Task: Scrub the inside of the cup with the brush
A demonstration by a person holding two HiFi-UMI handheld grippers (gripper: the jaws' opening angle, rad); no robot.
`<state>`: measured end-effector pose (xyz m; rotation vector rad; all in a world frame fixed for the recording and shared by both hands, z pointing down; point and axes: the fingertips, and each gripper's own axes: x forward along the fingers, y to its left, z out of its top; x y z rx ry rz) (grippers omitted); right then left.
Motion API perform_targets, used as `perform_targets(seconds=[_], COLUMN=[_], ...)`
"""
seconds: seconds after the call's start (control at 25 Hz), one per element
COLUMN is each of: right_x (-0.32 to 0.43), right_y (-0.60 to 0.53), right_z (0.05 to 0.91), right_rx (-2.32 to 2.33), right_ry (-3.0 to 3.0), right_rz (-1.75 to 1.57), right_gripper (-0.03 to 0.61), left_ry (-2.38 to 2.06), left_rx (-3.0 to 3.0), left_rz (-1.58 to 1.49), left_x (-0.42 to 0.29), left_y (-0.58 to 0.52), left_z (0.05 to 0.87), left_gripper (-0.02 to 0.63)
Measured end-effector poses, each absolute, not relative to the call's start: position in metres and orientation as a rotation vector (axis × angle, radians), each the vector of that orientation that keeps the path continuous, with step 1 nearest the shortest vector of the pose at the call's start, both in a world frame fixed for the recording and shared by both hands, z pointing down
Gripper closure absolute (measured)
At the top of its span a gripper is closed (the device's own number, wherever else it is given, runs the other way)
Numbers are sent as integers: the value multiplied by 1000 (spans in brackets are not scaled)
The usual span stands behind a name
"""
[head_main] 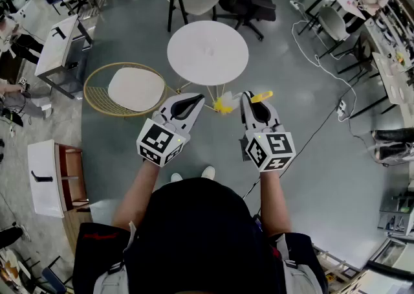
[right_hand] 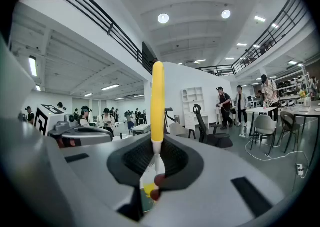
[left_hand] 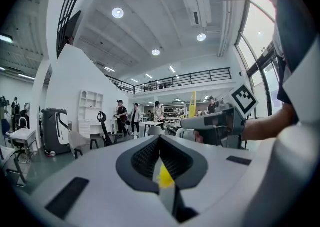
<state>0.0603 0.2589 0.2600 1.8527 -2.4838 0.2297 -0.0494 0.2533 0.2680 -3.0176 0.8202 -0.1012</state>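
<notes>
Held out level over the floor (head_main: 110,150), the left gripper (head_main: 194,101) had its jaws closed on a thin yellow wall, apparently the cup (head_main: 223,103), which hung between the two grippers. The right gripper (head_main: 252,100) had its jaws clamped on the brush (right_hand: 157,102), its yellow handle standing clear and its head toward the cup. Whether the head was already inside, I could not tell. To scrub well, the left grip probably needed to steady the cup while the brush head went fully in and worked round the wall and bottom, gently, lest the thin wall slip or buckle.
</notes>
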Motion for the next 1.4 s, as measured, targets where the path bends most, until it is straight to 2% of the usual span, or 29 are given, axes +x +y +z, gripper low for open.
perform_targets(seconds=[1.4], right_x=[112], right_y=[226], right_z=[282], right_rx=[1746], right_ry=[-2582], right_rz=[303], right_gripper=[529], left_ry=[1013], left_rx=[-3013], left_rz=[-161], left_x=[-8], left_y=[225], left_z=[291], left_gripper=[598])
